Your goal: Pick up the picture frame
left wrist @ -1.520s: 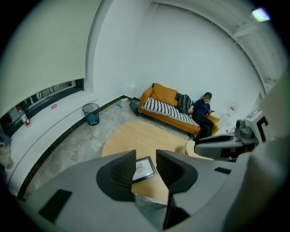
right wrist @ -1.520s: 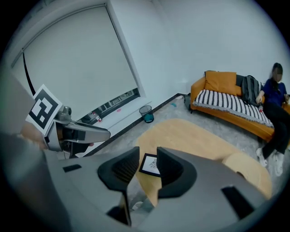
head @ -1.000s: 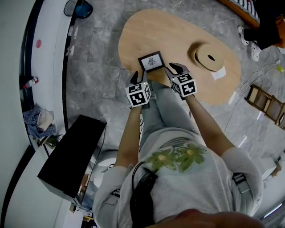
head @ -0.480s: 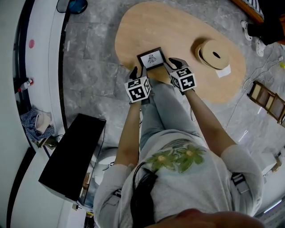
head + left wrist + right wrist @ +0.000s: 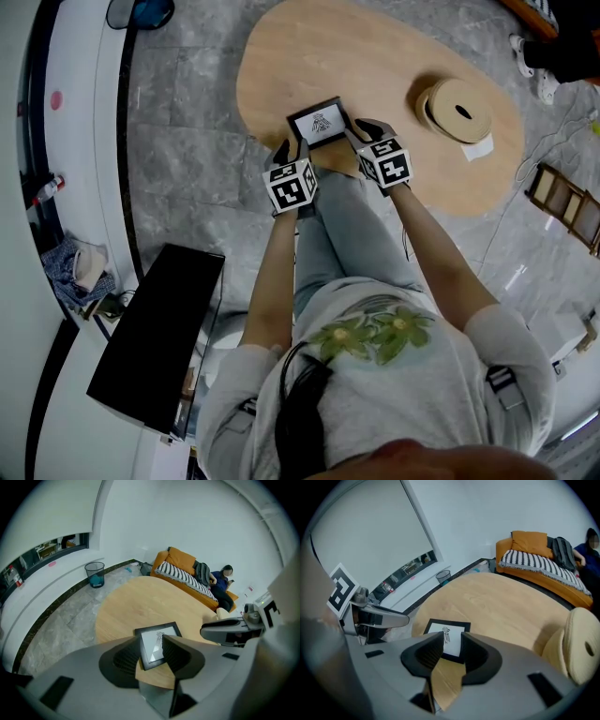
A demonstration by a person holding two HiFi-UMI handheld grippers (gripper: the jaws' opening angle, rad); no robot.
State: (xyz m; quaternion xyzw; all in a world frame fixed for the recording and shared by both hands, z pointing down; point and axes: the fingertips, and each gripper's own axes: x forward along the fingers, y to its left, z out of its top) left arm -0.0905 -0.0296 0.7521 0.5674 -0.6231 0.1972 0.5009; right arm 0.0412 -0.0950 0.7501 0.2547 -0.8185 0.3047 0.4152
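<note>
Below, wooden table (image 5: pixel 375 66) on grey floor (image 5: pixel 178 159), picture frame (image 5: pixel 319 123) flat; left gripper (image 5: pixel 151 641) fingers apart; right gripper (image 5: pixel 452 639) fingers just opened, empty.

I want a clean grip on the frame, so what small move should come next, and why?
Probably ease the left tool and right tool a little lower, so their jaws straddle the frame. It lies on the table; both tools stand open, the right's jaws having just opened wider, and the frame shows through each gap, no jaw pressing it.
</note>
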